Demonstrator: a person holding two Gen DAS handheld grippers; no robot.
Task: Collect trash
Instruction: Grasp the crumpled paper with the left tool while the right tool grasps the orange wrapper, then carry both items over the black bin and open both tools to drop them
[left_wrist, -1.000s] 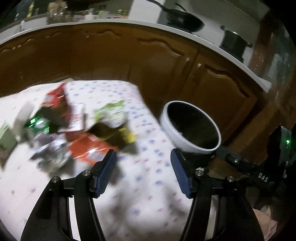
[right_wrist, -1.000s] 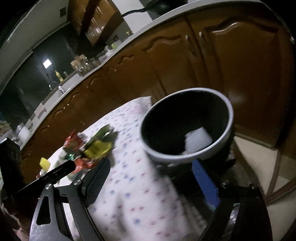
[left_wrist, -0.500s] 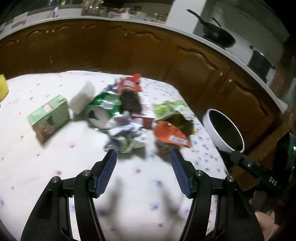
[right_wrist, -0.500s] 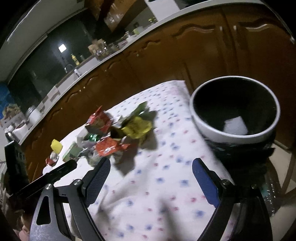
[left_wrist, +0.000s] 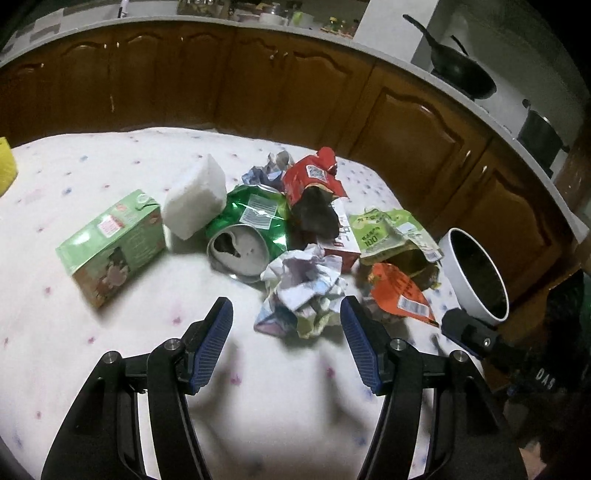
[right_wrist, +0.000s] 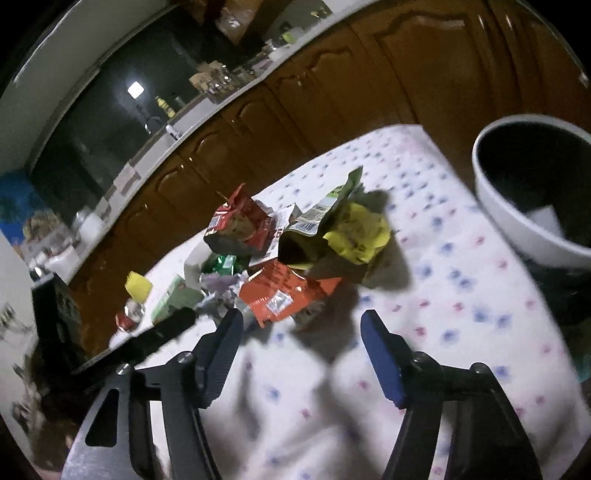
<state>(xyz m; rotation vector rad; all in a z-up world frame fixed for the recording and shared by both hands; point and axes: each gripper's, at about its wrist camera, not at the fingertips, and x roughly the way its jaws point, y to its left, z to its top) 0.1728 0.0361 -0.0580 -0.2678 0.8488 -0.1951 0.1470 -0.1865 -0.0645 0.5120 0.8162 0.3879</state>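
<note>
A heap of trash lies on a dotted white tablecloth (left_wrist: 110, 332): a crumpled paper ball (left_wrist: 303, 291), a crushed green can (left_wrist: 247, 232), a green carton (left_wrist: 114, 240), a white foam block (left_wrist: 195, 201), red (left_wrist: 314, 177), light green (left_wrist: 384, 229) and orange (left_wrist: 399, 291) wrappers. My left gripper (left_wrist: 286, 328) is open and empty, just short of the paper ball. My right gripper (right_wrist: 301, 336) is open and empty, just short of the orange wrapper (right_wrist: 284, 291). A white bin with a black liner (right_wrist: 517, 206) stands at the table's right edge; it also shows in the left wrist view (left_wrist: 476, 273).
Brown kitchen cabinets (left_wrist: 258, 81) run behind the table under a pale counter with a black pan (left_wrist: 461, 77) and a pot (left_wrist: 539, 136). A yellow object (left_wrist: 5, 166) sits at the far left of the table. A white scrap (right_wrist: 546, 218) lies inside the bin.
Both grippers have swung left from the bin toward the trash heap. The left one now faces the paper ball, the right one the orange wrapper. Both stayed open.
</note>
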